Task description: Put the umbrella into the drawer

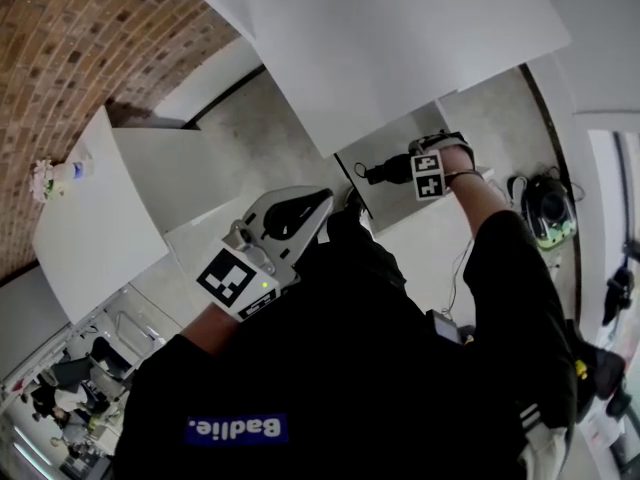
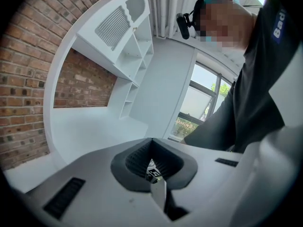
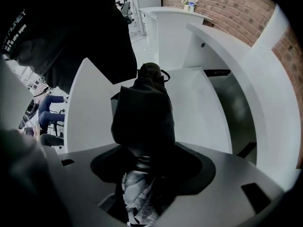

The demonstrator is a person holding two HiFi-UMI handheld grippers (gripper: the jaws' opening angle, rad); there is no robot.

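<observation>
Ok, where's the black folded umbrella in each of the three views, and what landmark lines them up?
Head view: the black folded umbrella shows right of centre, sticking out left of the marker cube.
Left gripper view: not in it.
Right gripper view: dead centre, held in the shut right gripper.
Shared landmark: the red brick wall, at top left, left edge and top right in turn.

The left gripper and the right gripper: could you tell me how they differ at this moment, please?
The right gripper is shut on the black folded umbrella, while the left gripper has its jaws together on nothing. The right gripper is held out in front of the person on an extended arm; the left gripper sits close to the body. Both have white jaws.
</observation>
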